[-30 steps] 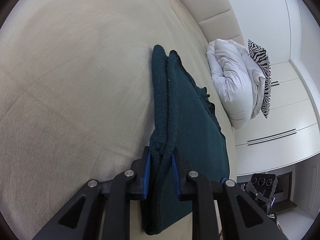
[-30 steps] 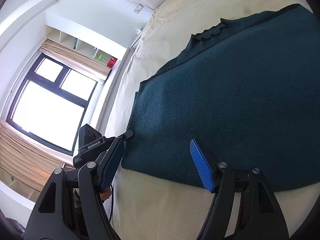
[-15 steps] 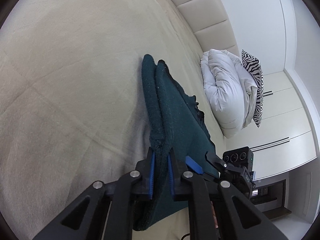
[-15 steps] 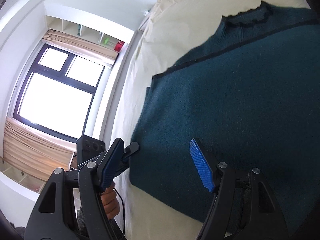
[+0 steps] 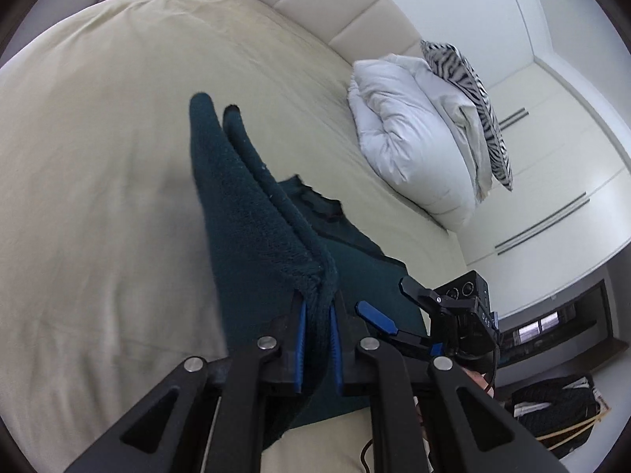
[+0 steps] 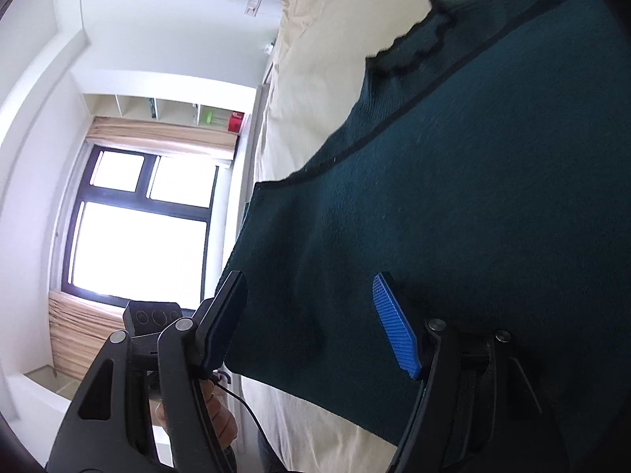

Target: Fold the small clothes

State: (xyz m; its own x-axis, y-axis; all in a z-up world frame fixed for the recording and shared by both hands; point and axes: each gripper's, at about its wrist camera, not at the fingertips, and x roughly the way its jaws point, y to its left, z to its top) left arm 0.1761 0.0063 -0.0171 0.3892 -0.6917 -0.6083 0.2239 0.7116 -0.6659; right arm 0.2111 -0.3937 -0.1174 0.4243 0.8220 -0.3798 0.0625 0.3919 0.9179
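Here, left gripper [image 5: 317, 339] fingers pinching raised sweater [image 5: 252, 213] edge; right gripper [image 6: 311, 323] fingers spread, window [image 6: 138, 232] behind.

A home bedroom, as I see it through both wrist cameras. A wide bed [image 5: 98, 149] under a cream cover fills most of the left view, backed by a padded panel headboard [image 5: 339, 12]. A folded white duvet [image 5: 410, 146] and a zebra-print pillow [image 5: 469, 90] rest near the head. Built-in white wardrobe doors [image 5: 560, 181] line the far wall. My right view adds a dark-framed window [image 6: 138, 232], beige curtains [image 6: 165, 138] and open wall cubbies [image 6: 165, 108].
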